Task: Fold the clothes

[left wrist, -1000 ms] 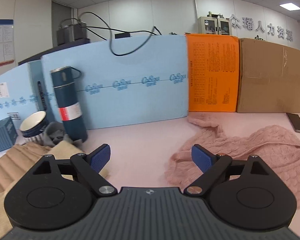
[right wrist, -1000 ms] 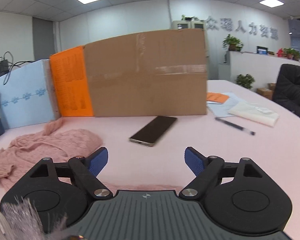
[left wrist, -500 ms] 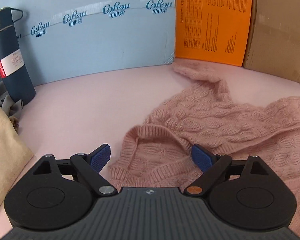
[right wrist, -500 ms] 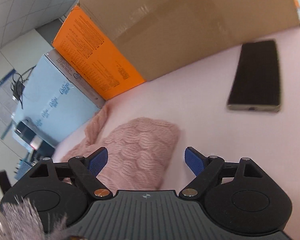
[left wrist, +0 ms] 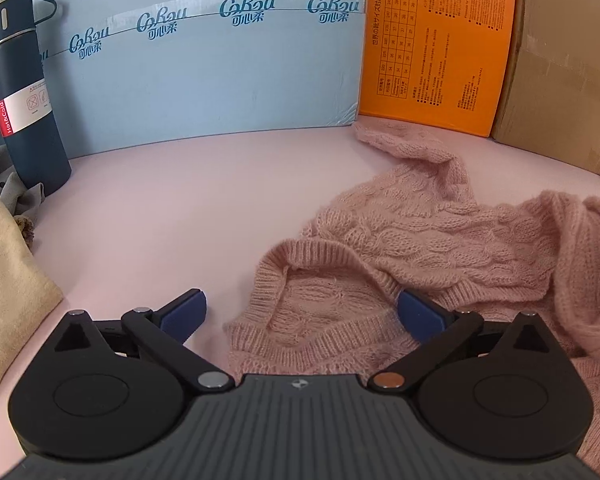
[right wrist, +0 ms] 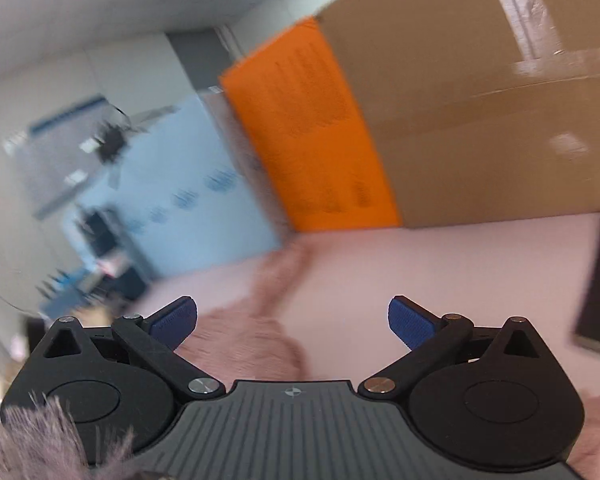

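wrist views, low, sharing pink sweater [left wrist: 440, 240]

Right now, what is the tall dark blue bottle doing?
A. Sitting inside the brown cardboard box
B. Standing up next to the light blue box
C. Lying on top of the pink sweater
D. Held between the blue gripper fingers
B: the dark blue bottle stands upright at the far left, in front of the light blue box, well apart from the pink sweater.
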